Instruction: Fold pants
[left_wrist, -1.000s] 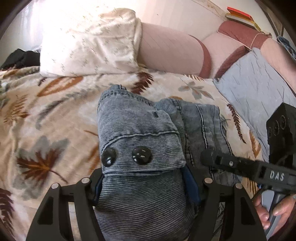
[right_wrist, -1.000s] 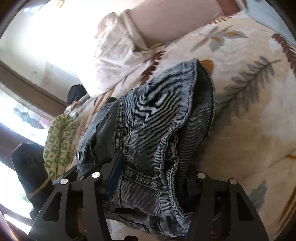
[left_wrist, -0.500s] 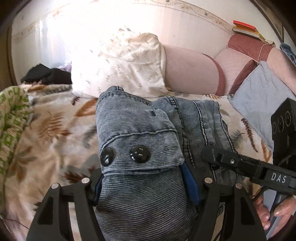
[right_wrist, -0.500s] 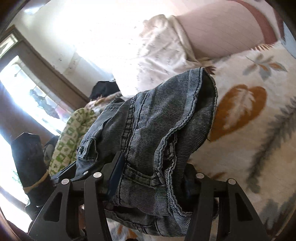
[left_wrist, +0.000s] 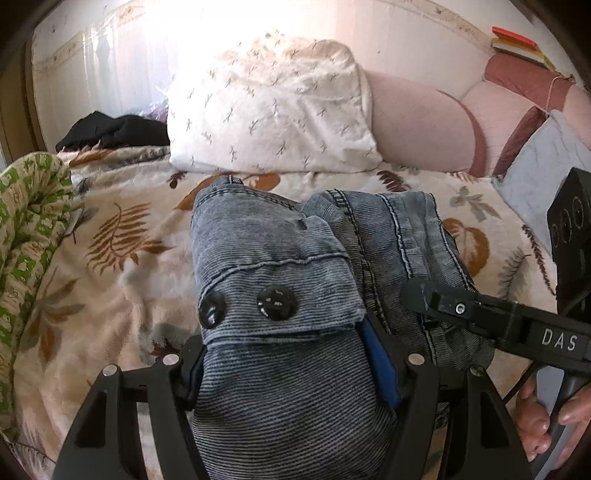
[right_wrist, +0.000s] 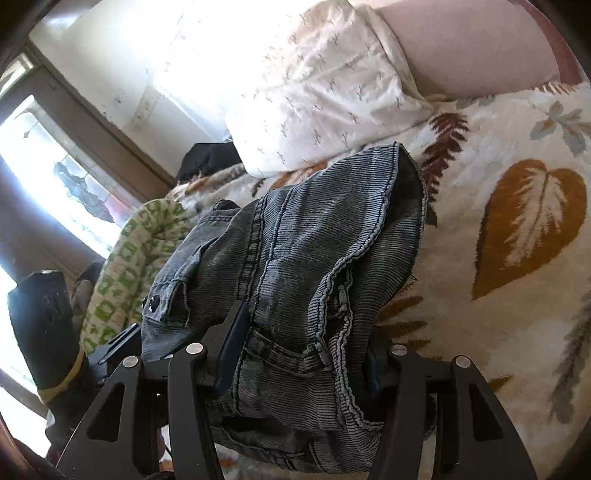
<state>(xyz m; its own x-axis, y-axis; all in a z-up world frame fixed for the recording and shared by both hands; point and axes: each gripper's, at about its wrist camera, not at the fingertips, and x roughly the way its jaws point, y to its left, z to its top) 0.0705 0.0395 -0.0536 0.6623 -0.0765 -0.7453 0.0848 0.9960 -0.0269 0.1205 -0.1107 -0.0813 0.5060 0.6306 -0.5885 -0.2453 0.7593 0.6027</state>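
Folded blue-grey denim pants (left_wrist: 280, 266) hang bunched above the leaf-print bedspread (left_wrist: 110, 258). My left gripper (left_wrist: 291, 365) is shut on the thick end with a flap and two black buttons. In the right wrist view the same pants (right_wrist: 314, 266) fill the middle, and my right gripper (right_wrist: 299, 362) is shut on the waistband side with its belt loop. The right gripper's finger and a person's hand (left_wrist: 535, 417) show at the right edge of the left wrist view. Fabric hides the pads of both grippers.
A white patterned pillow (left_wrist: 273, 110) and a pink bolster (left_wrist: 417, 125) lie at the head of the bed. A green-patterned blanket (left_wrist: 26, 236) sits at the left, black clothing (left_wrist: 114, 129) behind it. A pale blue cushion (left_wrist: 543, 173) is at the right. A bright window (right_wrist: 48, 177) is left.
Both grippers have carried the pants across the bed toward the pillow side; the pillow, black clothing and green blanket have come further into view. Both grips are unchanged.
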